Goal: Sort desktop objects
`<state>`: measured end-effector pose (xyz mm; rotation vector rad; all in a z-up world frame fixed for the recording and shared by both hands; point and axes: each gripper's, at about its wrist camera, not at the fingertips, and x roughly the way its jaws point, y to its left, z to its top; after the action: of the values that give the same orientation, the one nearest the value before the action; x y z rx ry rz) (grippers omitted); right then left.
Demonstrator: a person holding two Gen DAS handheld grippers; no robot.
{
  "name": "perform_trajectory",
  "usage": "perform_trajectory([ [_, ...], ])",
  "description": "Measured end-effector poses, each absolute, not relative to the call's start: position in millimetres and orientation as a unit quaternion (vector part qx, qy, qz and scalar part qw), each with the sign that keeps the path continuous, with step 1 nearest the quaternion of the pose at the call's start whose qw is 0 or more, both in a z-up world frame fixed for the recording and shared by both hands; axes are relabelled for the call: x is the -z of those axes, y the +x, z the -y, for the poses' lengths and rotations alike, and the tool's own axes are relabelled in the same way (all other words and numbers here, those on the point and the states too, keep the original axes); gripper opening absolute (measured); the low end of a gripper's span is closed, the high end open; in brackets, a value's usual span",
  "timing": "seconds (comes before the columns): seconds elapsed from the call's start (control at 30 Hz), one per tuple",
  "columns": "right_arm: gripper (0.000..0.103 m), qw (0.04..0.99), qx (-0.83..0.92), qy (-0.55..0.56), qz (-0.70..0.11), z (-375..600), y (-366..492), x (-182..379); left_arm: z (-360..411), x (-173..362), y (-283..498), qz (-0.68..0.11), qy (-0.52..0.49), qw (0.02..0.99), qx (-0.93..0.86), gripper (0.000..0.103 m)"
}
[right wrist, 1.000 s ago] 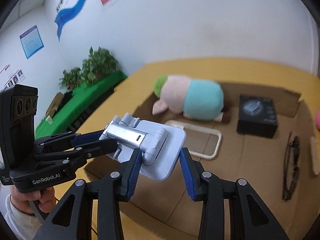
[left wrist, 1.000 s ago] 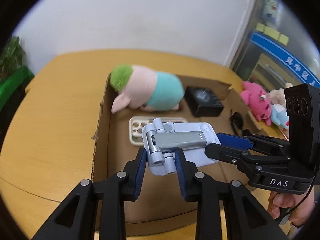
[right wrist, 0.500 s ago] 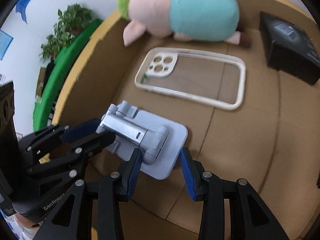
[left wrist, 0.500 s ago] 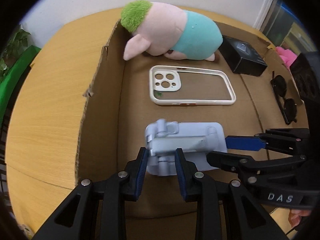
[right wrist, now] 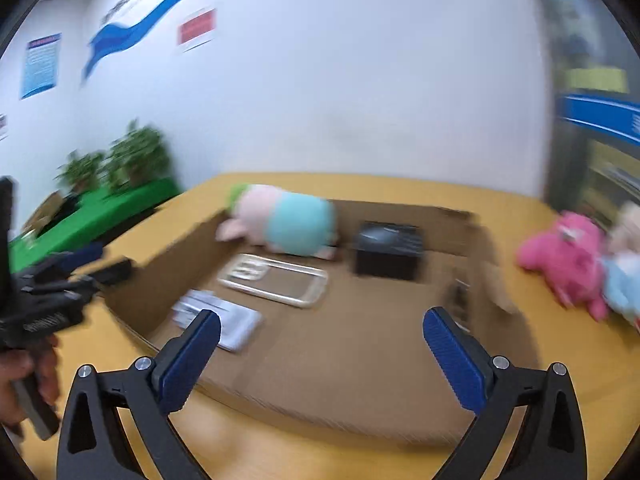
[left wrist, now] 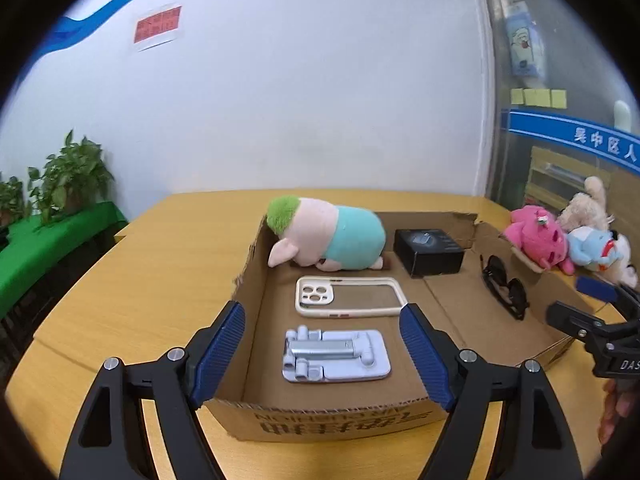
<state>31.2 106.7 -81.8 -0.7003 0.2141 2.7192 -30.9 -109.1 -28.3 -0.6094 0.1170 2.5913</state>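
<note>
A grey folding phone stand (left wrist: 335, 355) lies flat in the near left of the open cardboard box (left wrist: 248, 264); it also shows, blurred, in the right wrist view (right wrist: 218, 318). Behind it lie a white phone case (left wrist: 347, 295), a pink plush pig with green hair (left wrist: 326, 236), a black box (left wrist: 429, 251) and black sunglasses (left wrist: 505, 293). My left gripper (left wrist: 324, 354) is open and empty, held back above the box's near edge. My right gripper (right wrist: 320, 354) is open and empty, and shows at the right edge of the left wrist view (left wrist: 596, 320).
A pink plush (left wrist: 534, 236), a blue plush (left wrist: 592, 250) and a beige plush (left wrist: 586, 204) lie on the wooden table (left wrist: 160, 272) right of the box. Potted plants (left wrist: 68, 178) stand on a green surface at far left. A white wall is behind.
Both grippers let go of the phone stand, which now lies in the box. Both opened wide and pulled back and up. The right wrist view is blurred by motion.
</note>
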Motion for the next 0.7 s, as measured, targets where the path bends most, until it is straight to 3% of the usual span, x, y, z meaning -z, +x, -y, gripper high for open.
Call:
perform_trajectory([
  [0.2, 0.103, 0.216, -0.940, -0.241, -0.112, -143, 40, 116, 84, 59, -40, -0.069, -0.219, 0.197, -0.953, 0.080],
  [0.37, 0.103, 0.207, -0.949, -0.228, -0.063, -134, 35, 129, 78, 77, -43, -0.070, -0.218, 0.184, -0.956, 0.081],
  [0.7, 0.103, 0.211, -0.950, -0.222, -0.065, -136, 35, 131, 76, 77, -47, -0.069, -0.223, 0.186, -0.954, 0.088],
])
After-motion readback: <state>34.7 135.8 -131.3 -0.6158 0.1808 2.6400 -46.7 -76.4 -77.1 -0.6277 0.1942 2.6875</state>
